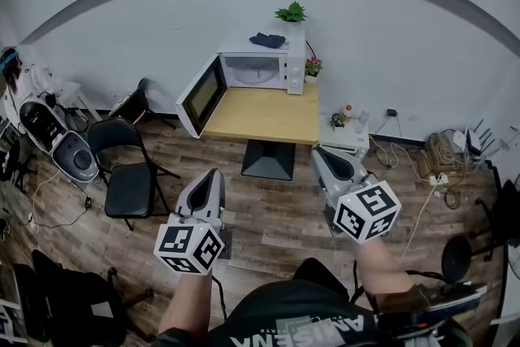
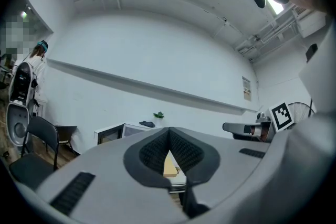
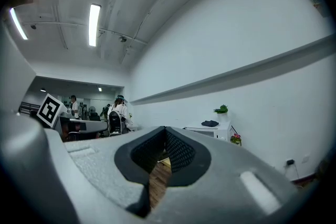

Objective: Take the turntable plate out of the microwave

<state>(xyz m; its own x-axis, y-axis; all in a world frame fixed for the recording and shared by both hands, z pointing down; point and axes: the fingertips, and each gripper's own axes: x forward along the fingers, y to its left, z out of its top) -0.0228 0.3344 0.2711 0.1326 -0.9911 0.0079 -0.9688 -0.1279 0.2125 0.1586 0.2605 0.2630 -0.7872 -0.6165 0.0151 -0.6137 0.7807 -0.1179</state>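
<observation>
The white microwave (image 1: 258, 67) stands at the far end of a wooden table (image 1: 264, 116), with its door (image 1: 201, 97) swung open to the left. Its cavity looks pale, and the turntable plate inside is too small to make out. My left gripper (image 1: 215, 173) and right gripper (image 1: 318, 152) hover over the floor well short of the table, both pointing level towards it, shut and empty. The left gripper view has its closed jaws (image 2: 169, 131) in front, with the microwave (image 2: 118, 134) beyond. The right gripper view shows shut jaws (image 3: 164, 131) and the microwave (image 3: 207, 131) far off.
A dark cloth (image 1: 266, 39) and a green plant (image 1: 291, 11) sit on top of the microwave, with pink flowers (image 1: 312, 67) beside it. A black folding chair (image 1: 130, 175) stands on the left. A low white stand (image 1: 345, 139) and cables (image 1: 422, 166) are on the right.
</observation>
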